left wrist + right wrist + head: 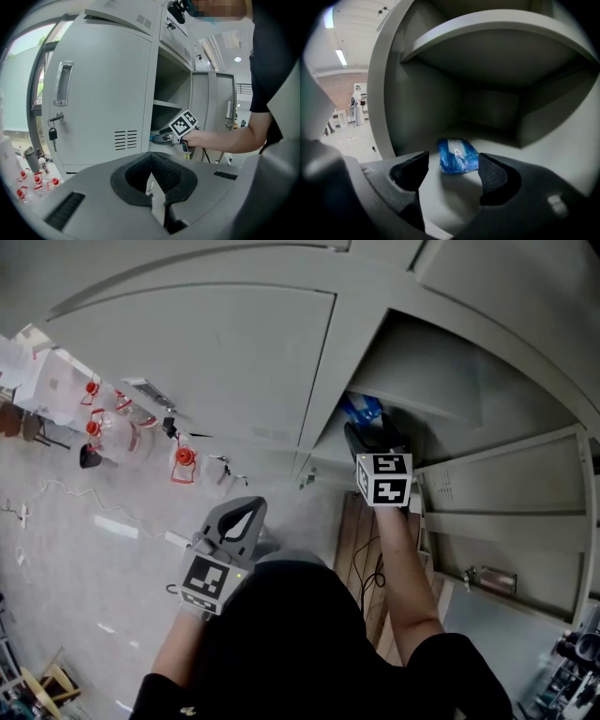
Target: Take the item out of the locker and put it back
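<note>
A blue plastic packet (pixel 458 156) lies on the floor of the open locker compartment (pixel 487 56), a little way in from the front edge. My right gripper (pixel 453 160) is at the mouth of that compartment, open, its two dark pads on either side of the packet's near end without touching it. In the head view the right gripper (pixel 368 430) reaches into the locker, with the blue packet (pixel 361 410) just beyond its tips. My left gripper (pixel 152 177) hangs low beside me, shut and empty, and sees the right gripper (pixel 162 137) from the side. In the head view the left gripper (pixel 241 523) sits above the floor.
The compartment's grey door (pixel 511 486) stands open to the right. The neighbouring locker door (pixel 103 93) is closed, with a handle (pixel 63 83) and a key (pixel 53 134) in its lock. Clear bottles with red caps (pixel 114 432) stand on the floor. Cables (pixel 371 568) lie near my feet.
</note>
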The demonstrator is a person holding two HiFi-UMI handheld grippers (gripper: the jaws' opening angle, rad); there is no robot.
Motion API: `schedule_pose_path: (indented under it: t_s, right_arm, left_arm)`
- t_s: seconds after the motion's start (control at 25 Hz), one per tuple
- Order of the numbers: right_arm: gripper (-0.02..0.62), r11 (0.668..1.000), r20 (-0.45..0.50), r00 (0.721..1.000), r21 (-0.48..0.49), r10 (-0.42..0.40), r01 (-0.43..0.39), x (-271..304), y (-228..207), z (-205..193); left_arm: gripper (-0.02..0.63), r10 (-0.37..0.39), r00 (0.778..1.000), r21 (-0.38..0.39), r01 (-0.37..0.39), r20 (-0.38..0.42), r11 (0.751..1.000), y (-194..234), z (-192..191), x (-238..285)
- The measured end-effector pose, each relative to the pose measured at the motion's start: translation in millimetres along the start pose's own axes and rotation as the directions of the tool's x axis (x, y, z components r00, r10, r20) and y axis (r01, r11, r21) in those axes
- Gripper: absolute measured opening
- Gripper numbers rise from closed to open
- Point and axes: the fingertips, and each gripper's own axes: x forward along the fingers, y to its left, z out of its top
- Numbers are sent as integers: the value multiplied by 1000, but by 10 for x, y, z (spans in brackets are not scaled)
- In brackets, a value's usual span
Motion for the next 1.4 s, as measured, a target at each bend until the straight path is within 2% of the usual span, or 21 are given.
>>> schedule_pose_path:
  t_s: [0.16, 0.28, 0.44, 0.88, 1.2, 1.28, 1.32, 1.4]
  right_arm:
    - [345, 1000, -32, 999, -17, 4, -4, 140, 7, -19]
    - [347, 999, -56, 998, -35, 7, -9, 229, 26, -44]
    - [347, 998, -93, 996, -64, 0, -6, 292, 34, -89]
    - [325, 997, -111, 994, -71, 16, -24, 306, 64, -93]
    - [187, 986, -122, 992, -157, 41, -60, 273, 277, -44]
    - [135, 978, -136, 990, -204, 24, -52, 253, 285, -48]
    - [77, 974, -142, 990, -222, 11, -43, 236, 279, -55]
    - [62, 973, -158, 987, -229, -1, -35, 194, 277, -90]
  left_arm:
    - [9, 24, 1000, -36, -24, 0, 999, 43, 13, -32]
    - [9, 24, 1000, -9, -24, 4, 1000, 83, -7, -42]
    - [9, 31, 999, -14, -31, 8, 999, 102, -6, -51]
    - [9, 32, 999, -16, -32, 14, 999, 74, -19, -77]
    - [9, 42, 999, -16, -42, 15, 999, 56, -48, -162]
    - [9, 45, 999, -18, -45, 18, 999, 52, -49, -184]
    - [9, 47, 999, -19, -47, 20, 999, 50, -47, -195]
    - [9, 48, 999, -20, -48, 24, 999, 41, -42, -216]
